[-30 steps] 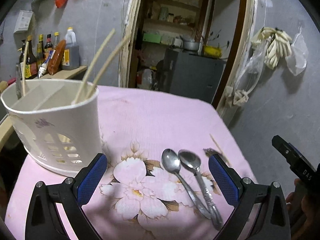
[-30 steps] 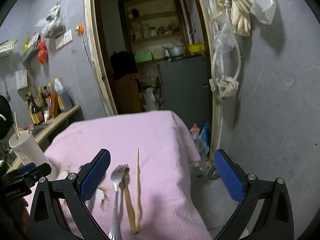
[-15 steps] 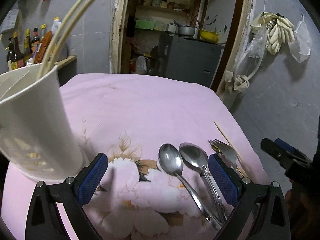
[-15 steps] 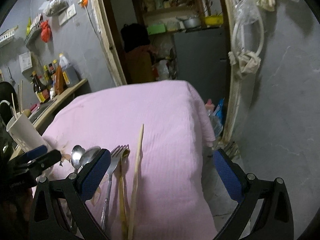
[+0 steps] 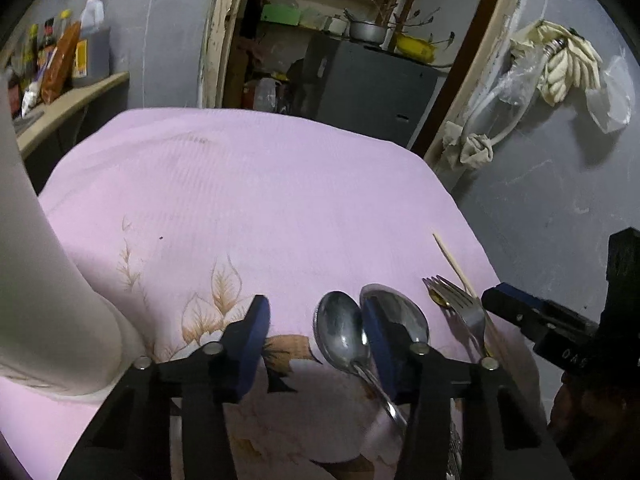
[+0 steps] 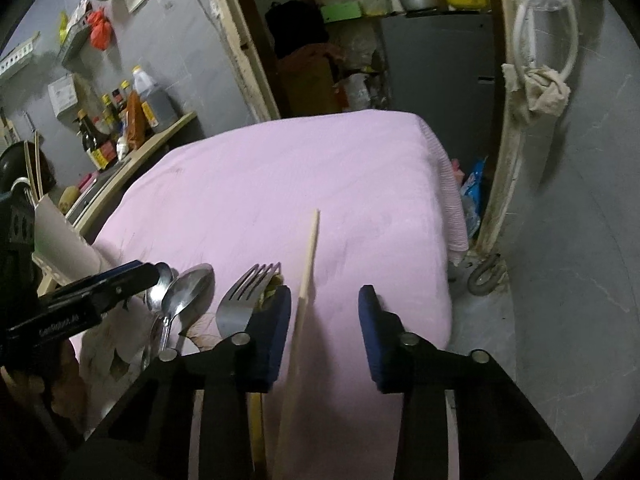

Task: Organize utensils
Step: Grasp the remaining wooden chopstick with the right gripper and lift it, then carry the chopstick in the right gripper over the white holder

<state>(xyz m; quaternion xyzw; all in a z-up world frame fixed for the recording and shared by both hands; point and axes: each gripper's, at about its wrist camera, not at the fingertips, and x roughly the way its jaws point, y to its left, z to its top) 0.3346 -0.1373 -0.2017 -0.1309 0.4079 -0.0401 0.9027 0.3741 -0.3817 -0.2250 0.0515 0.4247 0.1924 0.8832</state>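
Note:
On the pink floral cloth [image 5: 248,184] lie two steel spoons, a fork and a wooden chopstick. My left gripper [image 5: 316,340] hangs low over the near spoon [image 5: 340,332]; its jaws are closing with that spoon's bowl between them, and the pads are not pressing on it. The second spoon [image 5: 404,312] sits partly behind the right finger. The fork [image 5: 460,308] and the chopstick [image 5: 452,260] lie further right. My right gripper [image 6: 322,328] has its jaws closing around the chopstick [image 6: 308,264], untouched, with the fork [image 6: 244,300] just left of it.
A white utensil holder [image 5: 40,280] stands close at the left, with chopsticks [image 6: 34,164] standing in it. A gold-coloured utensil [image 5: 438,300] lies under the fork. A shelf with bottles [image 6: 132,120] is at the far left. The cloth's right edge [image 6: 444,208] drops to the floor.
Both grippers have moved down and forward toward the utensils, and both pairs of jaws have narrowed a great deal. The holder has slid to the left edge of the left wrist view.

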